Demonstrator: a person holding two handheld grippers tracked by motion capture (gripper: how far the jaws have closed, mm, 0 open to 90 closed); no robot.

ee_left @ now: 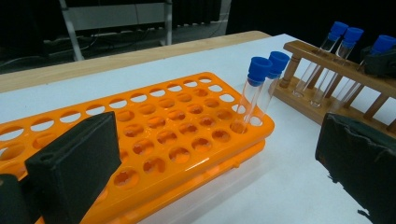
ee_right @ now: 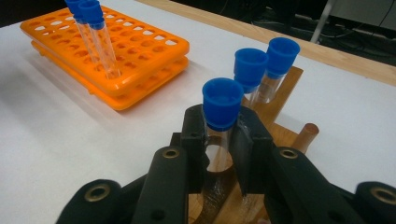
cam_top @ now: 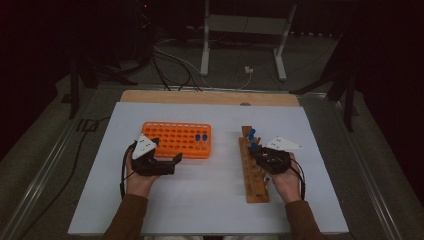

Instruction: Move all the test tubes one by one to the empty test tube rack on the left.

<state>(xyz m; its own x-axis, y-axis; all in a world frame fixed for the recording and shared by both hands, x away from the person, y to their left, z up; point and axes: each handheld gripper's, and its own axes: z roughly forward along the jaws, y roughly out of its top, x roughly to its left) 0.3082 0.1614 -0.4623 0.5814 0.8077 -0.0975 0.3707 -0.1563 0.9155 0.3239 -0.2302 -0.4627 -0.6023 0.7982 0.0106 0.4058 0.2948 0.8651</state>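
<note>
An orange tube rack (cam_top: 176, 139) (ee_left: 154, 135) (ee_right: 112, 56) lies left of centre, with two blue-capped tubes (cam_top: 201, 138) (ee_left: 256, 93) (ee_right: 95, 37) standing at its right end. My left gripper (cam_top: 166, 151) (ee_left: 219, 172) is open, its jaws spread wide at the rack's near edge, holding nothing. A wooden rack (cam_top: 252, 172) (ee_left: 322, 88) (ee_right: 280, 116) lies to the right. My right gripper (cam_top: 260, 152) (ee_right: 219, 140) is shut on a blue-capped tube (ee_right: 222, 105) (ee_left: 380, 46) over this rack. Two more capped tubes (ee_right: 264, 67) (ee_left: 338, 51) stand just beyond it.
Everything rests on a white board (cam_top: 210, 200) on a wooden table (cam_top: 210, 97). Table legs and cables (cam_top: 210, 65) lie on the floor beyond the far edge. Bare board lies between the two racks and in front of them.
</note>
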